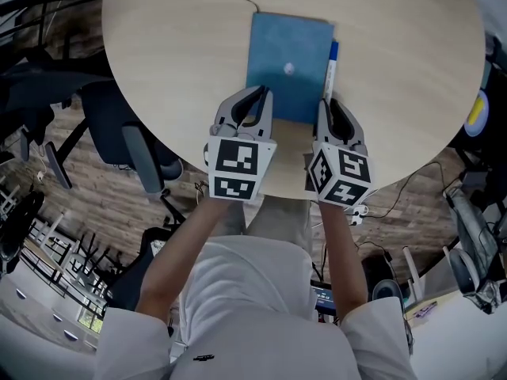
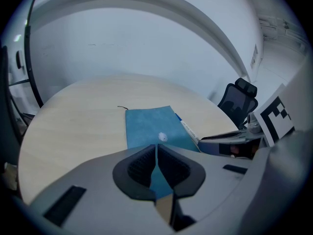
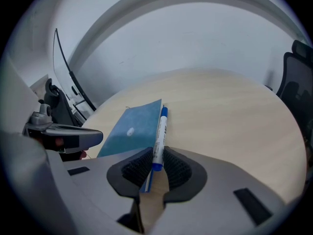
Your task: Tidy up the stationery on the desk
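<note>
My left gripper point(image 2: 156, 153) is pinched shut on the near edge of the blue notebook point(image 1: 287, 58), upper centre of the head view on the round table point(image 1: 174, 46). My right gripper point(image 3: 155, 160) clamps the near end of the blue-capped pen point(image 3: 160, 126) lying along the notebook's right edge. I judge two risks: my right jaws may snag the cover too, or the pen, held only at its end, may swivel out.
</note>
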Tool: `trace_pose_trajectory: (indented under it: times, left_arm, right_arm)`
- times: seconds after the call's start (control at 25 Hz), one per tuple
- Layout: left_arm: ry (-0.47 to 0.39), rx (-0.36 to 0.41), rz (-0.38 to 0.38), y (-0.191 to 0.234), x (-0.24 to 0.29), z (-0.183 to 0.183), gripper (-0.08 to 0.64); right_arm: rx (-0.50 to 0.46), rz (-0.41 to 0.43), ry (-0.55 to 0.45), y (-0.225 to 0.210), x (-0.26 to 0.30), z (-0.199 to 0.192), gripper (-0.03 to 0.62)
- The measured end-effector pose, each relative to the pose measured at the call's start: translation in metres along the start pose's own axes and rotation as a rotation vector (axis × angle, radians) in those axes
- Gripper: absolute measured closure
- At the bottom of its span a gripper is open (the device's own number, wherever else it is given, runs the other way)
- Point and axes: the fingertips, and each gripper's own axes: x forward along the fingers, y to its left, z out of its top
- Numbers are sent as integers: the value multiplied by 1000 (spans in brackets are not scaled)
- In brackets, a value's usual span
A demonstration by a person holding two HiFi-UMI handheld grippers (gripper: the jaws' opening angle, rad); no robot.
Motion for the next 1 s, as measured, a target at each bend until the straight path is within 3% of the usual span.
trace_pose_trajectory:
  times: [0.6, 1.0]
  left_arm:
    - [-8, 3, 3, -1, -12, 3, 529]
    - [-42, 6, -5, -8, -44, 18, 529]
  right_arm:
    - [0, 25, 26, 10, -8, -3, 492]
    - [-10, -2, -16, 13, -42, 10, 492]
